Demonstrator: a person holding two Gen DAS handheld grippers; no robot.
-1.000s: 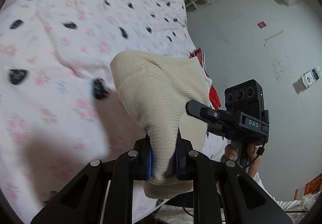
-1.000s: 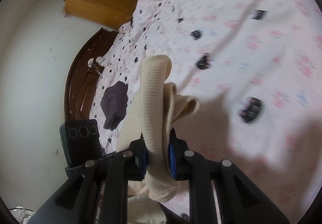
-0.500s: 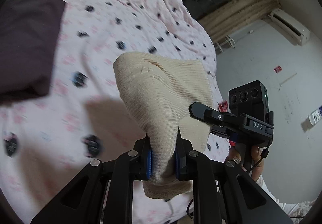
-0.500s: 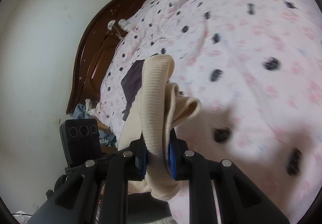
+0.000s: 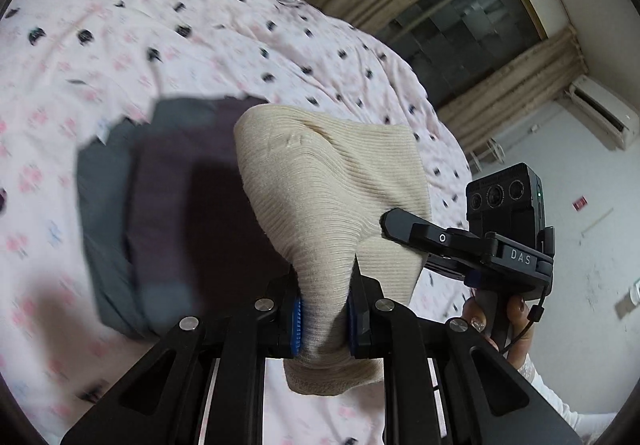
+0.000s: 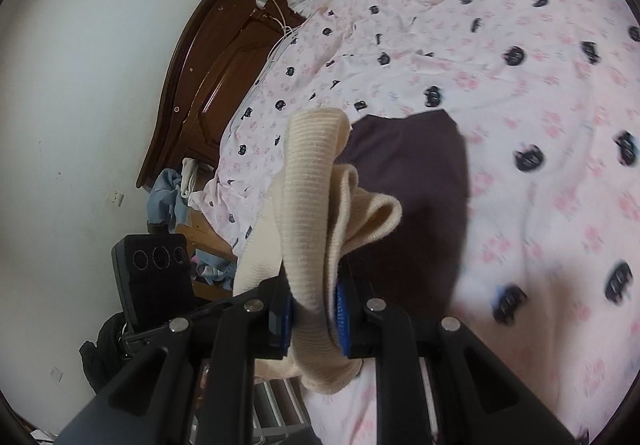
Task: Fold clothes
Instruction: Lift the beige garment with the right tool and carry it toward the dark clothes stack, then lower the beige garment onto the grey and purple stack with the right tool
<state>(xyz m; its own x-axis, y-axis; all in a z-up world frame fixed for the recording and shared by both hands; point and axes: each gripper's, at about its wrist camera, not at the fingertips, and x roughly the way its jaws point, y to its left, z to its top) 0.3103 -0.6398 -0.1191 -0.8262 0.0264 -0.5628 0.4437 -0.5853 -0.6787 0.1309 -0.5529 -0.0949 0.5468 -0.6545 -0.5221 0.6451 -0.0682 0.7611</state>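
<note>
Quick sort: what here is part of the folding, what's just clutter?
In play:
cream knit garment
left gripper
right gripper
dark folded clothes

Lying about:
heap of clothes beside the bed
white cable on the headboard

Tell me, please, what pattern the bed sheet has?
The bed sheet is pale pink with small pink flowers and dark cartoon motifs, clearest in the right wrist view.
</note>
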